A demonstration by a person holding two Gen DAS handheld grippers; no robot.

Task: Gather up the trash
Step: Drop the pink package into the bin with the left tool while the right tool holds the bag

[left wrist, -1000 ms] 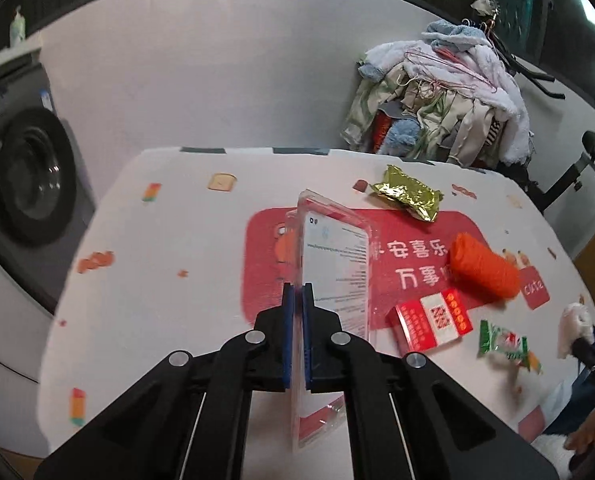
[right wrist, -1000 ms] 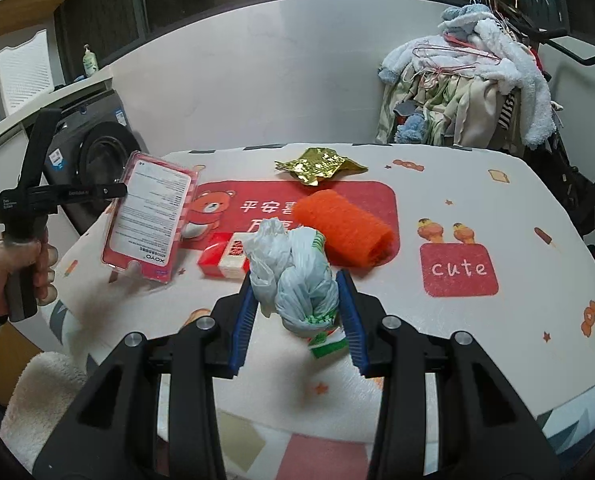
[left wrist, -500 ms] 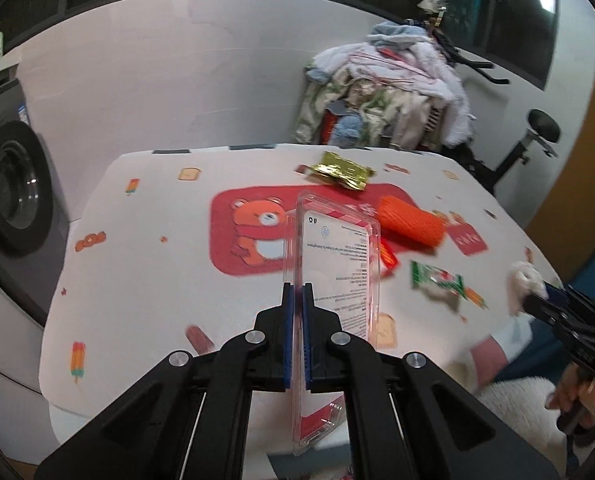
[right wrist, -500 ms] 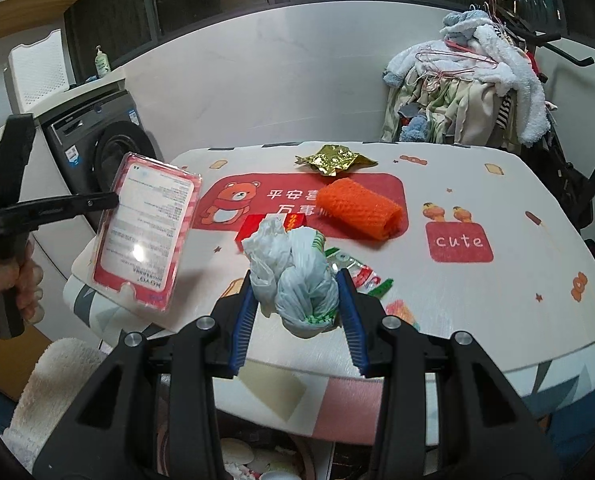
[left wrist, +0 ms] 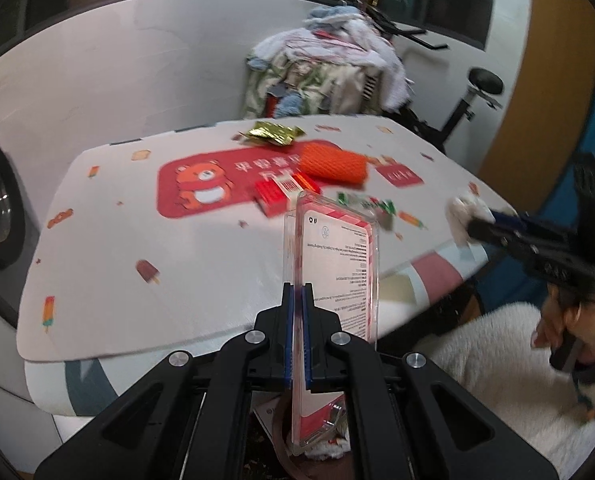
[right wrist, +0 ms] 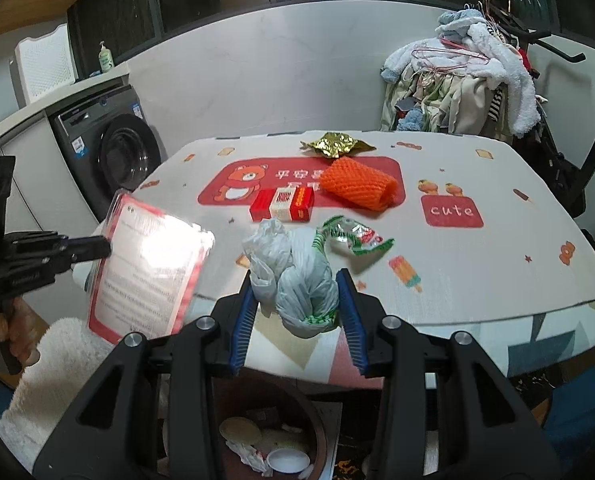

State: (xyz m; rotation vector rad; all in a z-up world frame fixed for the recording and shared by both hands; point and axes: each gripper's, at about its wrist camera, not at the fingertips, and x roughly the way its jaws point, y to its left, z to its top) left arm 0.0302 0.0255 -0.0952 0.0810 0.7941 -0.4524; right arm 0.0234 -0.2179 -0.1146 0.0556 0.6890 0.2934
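Left claw [left wrist: 297, 300] pinched tight on a clear plastic package [left wrist: 333, 264], fine print unreadable, right claw [right wrist: 301, 296] part-open, clamping a crumpled plastic bag [right wrist: 297, 276], table [right wrist: 477, 272] mat reads "cute"

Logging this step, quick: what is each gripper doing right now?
Left gripper: shut on the clear plastic package.
Right gripper: shut on the crumpled plastic bag.

On the counter [right wrist: 477, 272], the foil wrapper [right wrist: 335, 145] lies behind the mesh sleeve [right wrist: 359, 189], the box [right wrist: 283, 204] to its left, and the bin [right wrist: 265, 432] sits below the near edge.
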